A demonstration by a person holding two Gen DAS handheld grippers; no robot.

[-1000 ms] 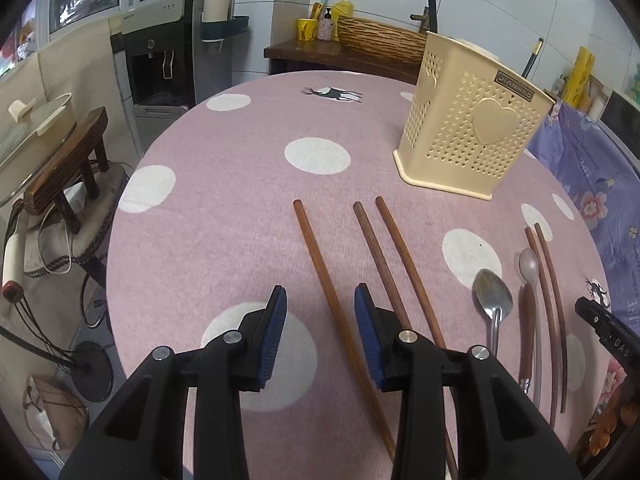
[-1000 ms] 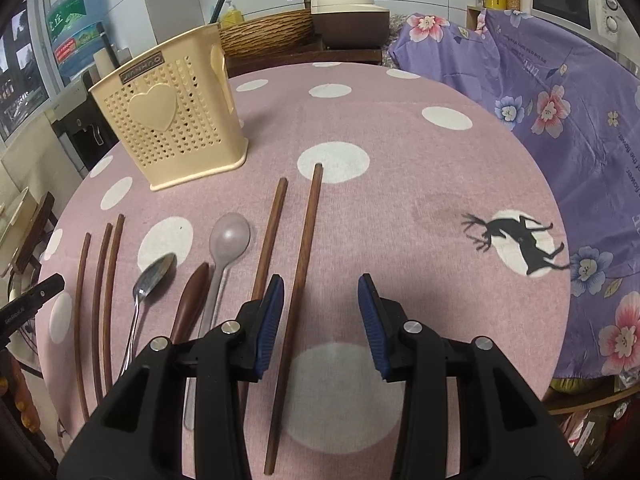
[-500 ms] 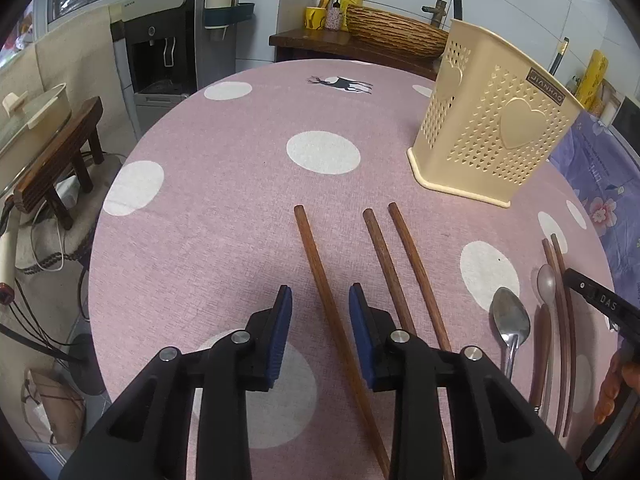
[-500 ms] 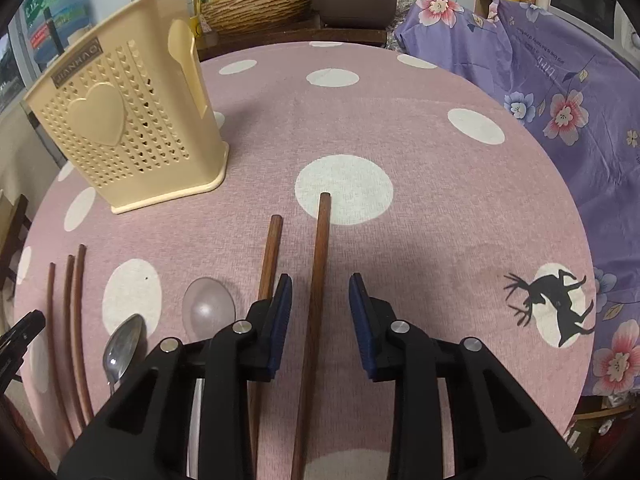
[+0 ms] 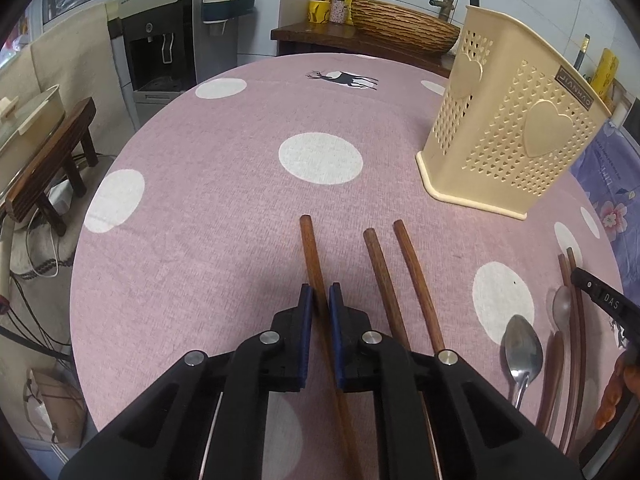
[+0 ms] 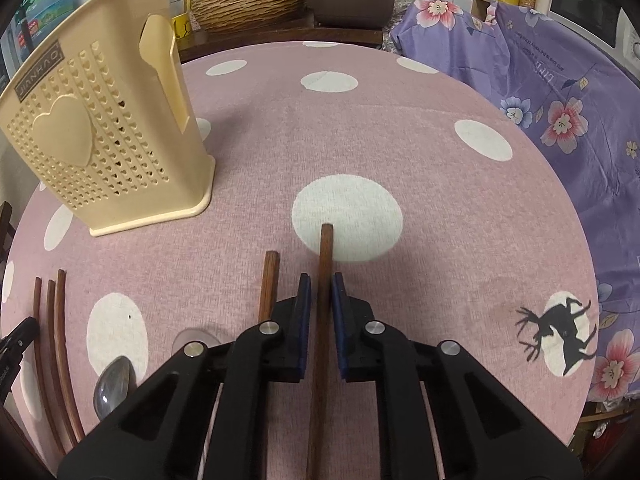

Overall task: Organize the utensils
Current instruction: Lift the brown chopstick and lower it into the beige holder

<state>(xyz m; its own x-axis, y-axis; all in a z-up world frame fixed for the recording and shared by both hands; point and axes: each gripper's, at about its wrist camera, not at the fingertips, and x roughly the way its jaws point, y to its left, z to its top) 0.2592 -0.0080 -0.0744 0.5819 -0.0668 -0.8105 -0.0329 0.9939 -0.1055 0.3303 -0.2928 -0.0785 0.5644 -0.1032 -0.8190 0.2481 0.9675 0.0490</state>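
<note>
My left gripper (image 5: 319, 296) is shut on the leftmost brown chopstick (image 5: 310, 248), which lies on the pink dotted tablecloth. Two more chopsticks (image 5: 380, 264) lie just right of it. My right gripper (image 6: 319, 286) is shut on the rightmost chopstick (image 6: 326, 248); another chopstick (image 6: 269, 284) lies to its left. The cream perforated utensil holder (image 5: 516, 136) stands upright beyond the chopsticks; it also shows in the right wrist view (image 6: 100, 132). A metal spoon (image 5: 522, 356) and thin brown chopsticks (image 5: 576, 320) lie at the right.
The round table's edge (image 5: 92, 216) drops to the floor at the left, by a wooden stool (image 5: 44, 168). A purple flowered cloth (image 6: 560, 92) lies right of the table. A wicker basket (image 5: 404, 34) sits on a shelf behind.
Both grippers moved forward and down along the chopsticks and closed, each on one chopstick.
</note>
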